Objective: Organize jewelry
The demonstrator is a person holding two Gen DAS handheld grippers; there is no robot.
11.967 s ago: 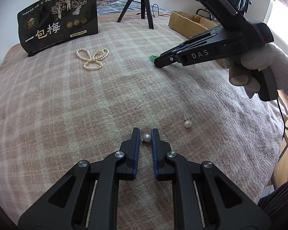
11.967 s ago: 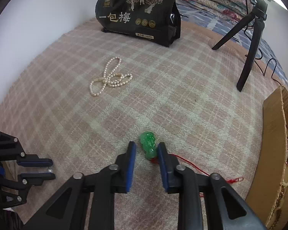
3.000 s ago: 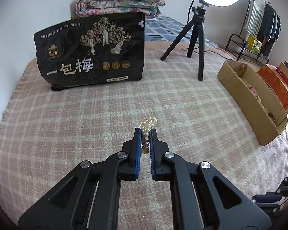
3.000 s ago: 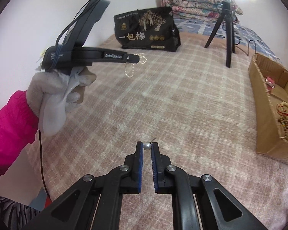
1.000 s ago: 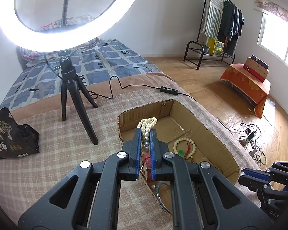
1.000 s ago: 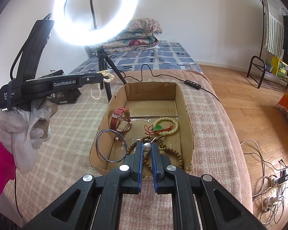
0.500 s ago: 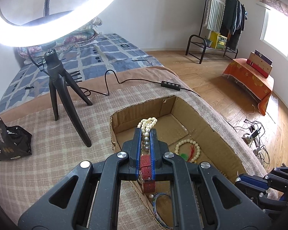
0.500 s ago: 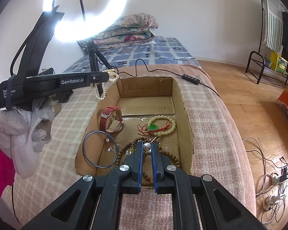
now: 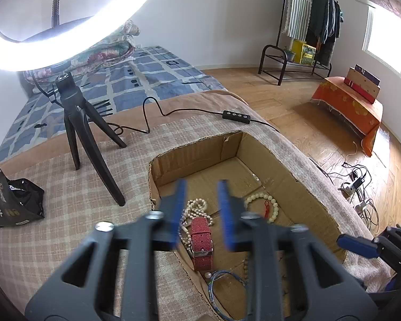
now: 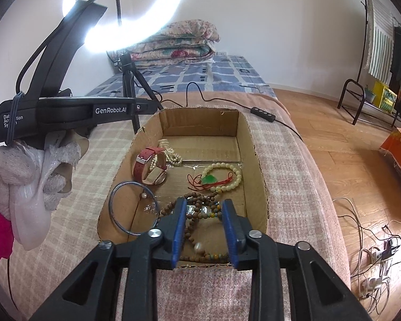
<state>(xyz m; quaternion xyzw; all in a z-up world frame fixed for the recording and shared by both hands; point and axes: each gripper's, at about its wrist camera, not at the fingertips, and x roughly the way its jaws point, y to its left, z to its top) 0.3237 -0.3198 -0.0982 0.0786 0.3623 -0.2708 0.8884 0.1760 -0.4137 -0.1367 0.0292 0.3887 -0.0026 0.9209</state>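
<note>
Both grippers, left (image 9: 201, 211) and right (image 10: 203, 226), now gape wide, empty. Pearl necklace (image 9: 193, 208) and earring (image 10: 198, 246), pinched half a second ago, lie below the fingers in the box (image 10: 256, 165). Deposit done.

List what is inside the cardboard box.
In the cardboard box: red watch, pearl necklace, pale bead bracelet, green pendant, metal bangle, brown beads, loose pearl. The right gripper covers the near floor.
</note>
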